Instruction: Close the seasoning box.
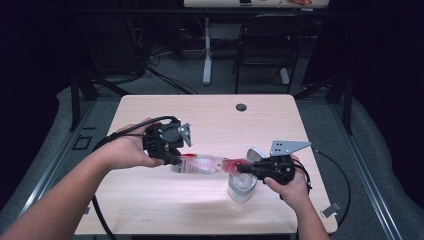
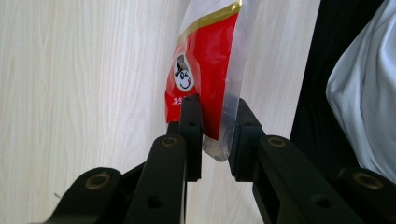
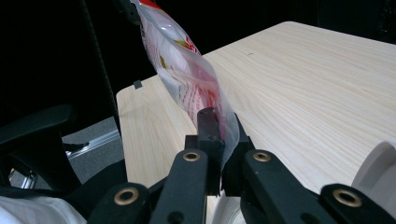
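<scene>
The white jar (image 3: 376, 170) — cut off at the right gripper view's edge.

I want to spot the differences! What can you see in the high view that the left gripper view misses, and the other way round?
High view alone: the right gripper clamped on the snack packet's far end, above a clear lidded jar. Left gripper view alone: the winking cartoon face printed on the packet. Both: the snack packet held by the left gripper over the wooden table.

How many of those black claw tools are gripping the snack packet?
2. The left claw pinches one end of the red-and-clear plastic snack packet; the right claw clamps the other end, above a clear plastic jar on the pale wooden table.
</scene>
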Demonstrator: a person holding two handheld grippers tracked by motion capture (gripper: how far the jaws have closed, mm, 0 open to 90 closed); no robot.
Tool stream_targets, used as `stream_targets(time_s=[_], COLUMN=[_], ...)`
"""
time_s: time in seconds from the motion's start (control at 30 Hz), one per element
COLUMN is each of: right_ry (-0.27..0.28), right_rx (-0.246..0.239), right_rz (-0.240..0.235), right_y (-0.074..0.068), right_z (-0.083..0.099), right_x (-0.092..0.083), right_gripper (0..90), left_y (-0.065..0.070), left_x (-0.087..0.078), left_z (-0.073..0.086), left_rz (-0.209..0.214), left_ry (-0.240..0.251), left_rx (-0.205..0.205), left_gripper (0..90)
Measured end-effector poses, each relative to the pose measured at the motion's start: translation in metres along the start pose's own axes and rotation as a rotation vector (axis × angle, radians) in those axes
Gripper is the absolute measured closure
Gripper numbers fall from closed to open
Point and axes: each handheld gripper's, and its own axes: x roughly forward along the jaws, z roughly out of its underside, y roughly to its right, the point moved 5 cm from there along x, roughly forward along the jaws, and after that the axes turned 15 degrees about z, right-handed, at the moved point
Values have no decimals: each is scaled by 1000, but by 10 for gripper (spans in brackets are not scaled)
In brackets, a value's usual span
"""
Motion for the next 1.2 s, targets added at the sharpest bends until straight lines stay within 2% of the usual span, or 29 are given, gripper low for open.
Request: stream_targets(time_s=[0.67, 0.83, 1.2], right_ry=[-2, -5, -5], right_rx=[7, 4, 0], right_rz=[-3, -3, -5], right_y=[1, 1, 2], right_z=[1, 2, 3], right_x=[0, -1, -2], right_gripper=[895, 895, 895], left_y=[1, 2, 3], left_x=[-3, -3, -5], left_z=[-6, -7, -10], left_rz=[-9, -6, -16], left_ry=[-31, -23, -36], left_rx=[12, 11, 18], left_gripper=[789, 790, 793])
